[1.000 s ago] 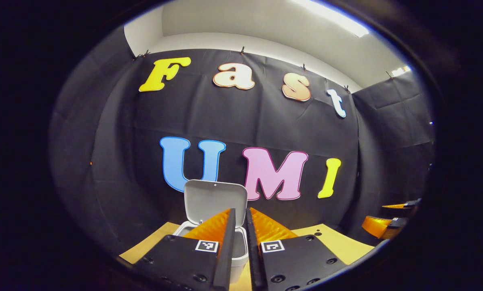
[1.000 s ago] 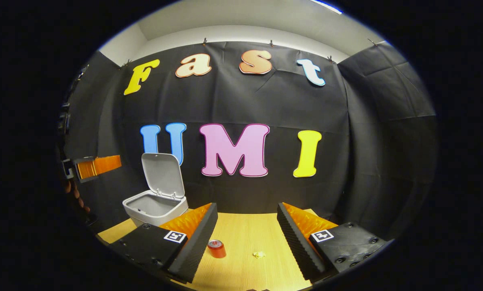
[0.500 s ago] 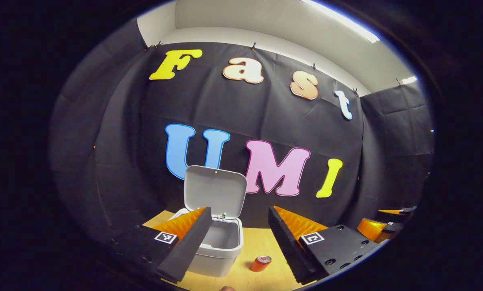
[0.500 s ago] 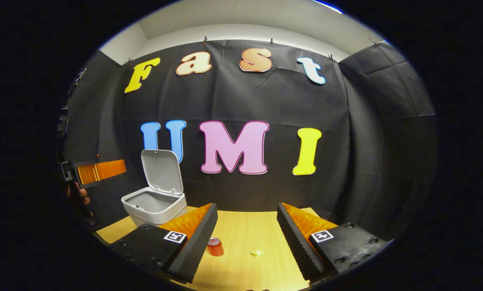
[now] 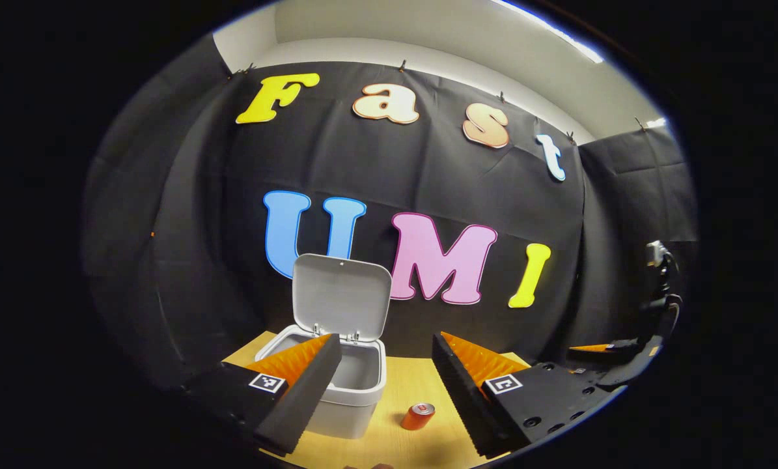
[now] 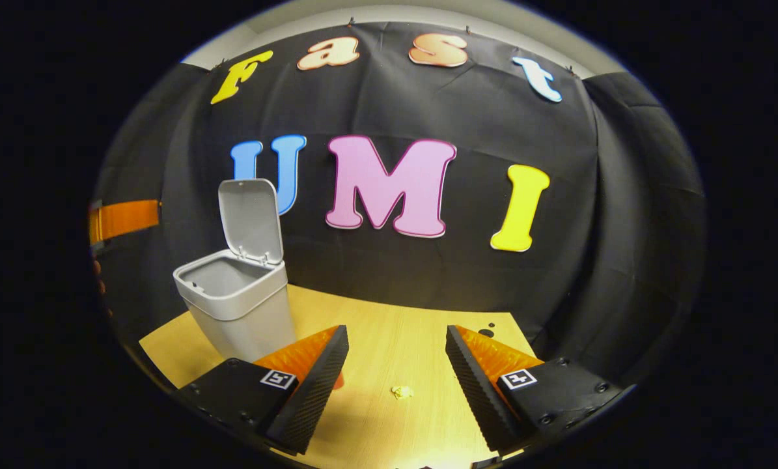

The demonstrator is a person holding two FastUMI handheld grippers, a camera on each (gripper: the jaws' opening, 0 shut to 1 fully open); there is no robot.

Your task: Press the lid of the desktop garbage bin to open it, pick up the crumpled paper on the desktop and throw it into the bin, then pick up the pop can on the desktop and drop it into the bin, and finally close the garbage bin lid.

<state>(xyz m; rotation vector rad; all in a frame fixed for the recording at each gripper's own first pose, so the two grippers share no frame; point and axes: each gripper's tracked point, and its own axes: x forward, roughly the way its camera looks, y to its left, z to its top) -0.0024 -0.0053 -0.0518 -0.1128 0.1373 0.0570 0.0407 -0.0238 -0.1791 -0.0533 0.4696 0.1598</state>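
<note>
Left gripper view: the left tongs (image 5: 386, 365) stand released at the bottom of the frame, their two fingers spread wide and holding nothing. Behind the left-hand finger sits the small grey plastic desktop bin (image 5: 356, 391) on the pale wooden tabletop (image 5: 408, 384), lower centre of the frame. Its flat grey hinged lid (image 5: 342, 293) stands raised and nearly upright at the back rim, so the bin is open at the top. A short red pop can (image 5: 418, 415) lies on its side on the tabletop just to the right of the bin, between the two fingers and apart from both. At the lower right edge of the frame, part of the other gripper is seen against the booth wall.

Right gripper view: the right tongs (image 6: 396, 365) are likewise released, fingers wide apart and empty. A small yellowish wad of crumpled paper (image 6: 401, 391) lies on the tabletop in the lower centre of the frame, between the fingers and touching neither. A sliver of the red can shows at the inner edge of the left-hand finger, mostly hidden by it. The open bin stands at the left of the frame, lid up, well apart from the paper. A finger of the left tongs juts in at the far left edge, above the bin's level.
</note>
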